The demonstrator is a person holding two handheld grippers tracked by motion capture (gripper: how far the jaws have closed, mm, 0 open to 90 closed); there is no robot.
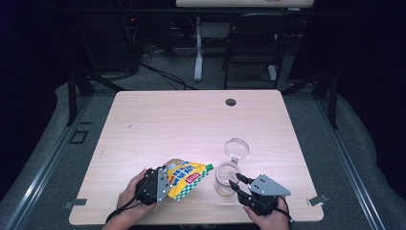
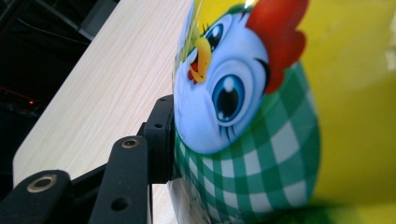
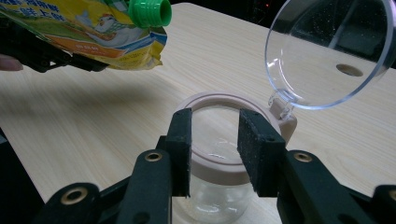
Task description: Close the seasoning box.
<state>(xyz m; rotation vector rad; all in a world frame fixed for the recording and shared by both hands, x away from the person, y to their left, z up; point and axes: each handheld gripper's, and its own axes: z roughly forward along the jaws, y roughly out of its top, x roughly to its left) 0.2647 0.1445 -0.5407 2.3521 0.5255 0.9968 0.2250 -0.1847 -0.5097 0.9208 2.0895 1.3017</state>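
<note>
Pouch (image 1: 186, 178), a yellow spouted refill pack with a green check pattern and a green cap (image 3: 149, 12), hangs tilted above the counter (image 1: 191, 120), its capped spout aimed toward the glass jar (image 1: 225, 179) but short of the jar mouth. The left gripper (image 1: 163, 184) pinches the pouch at its lower end; in the left gripper view one finger (image 2: 161, 135) presses against the film, the other hidden behind the pack. The cap appears in place, so tipping now would pour nothing; judged risk lies in the soft film slipping or folding in a narrow pinch, dropping the pouch onto the jar. The right gripper (image 3: 215, 149) stands at the jar's near side, fingers spread and not touching the beige collar (image 3: 219, 165), which shows between them. Since the jar is unrestrained, a nudge from the spout could shift or topple it. The hinged clear lid (image 3: 327, 51) stands open behind the mouth and could swing shut if bumped.
</note>
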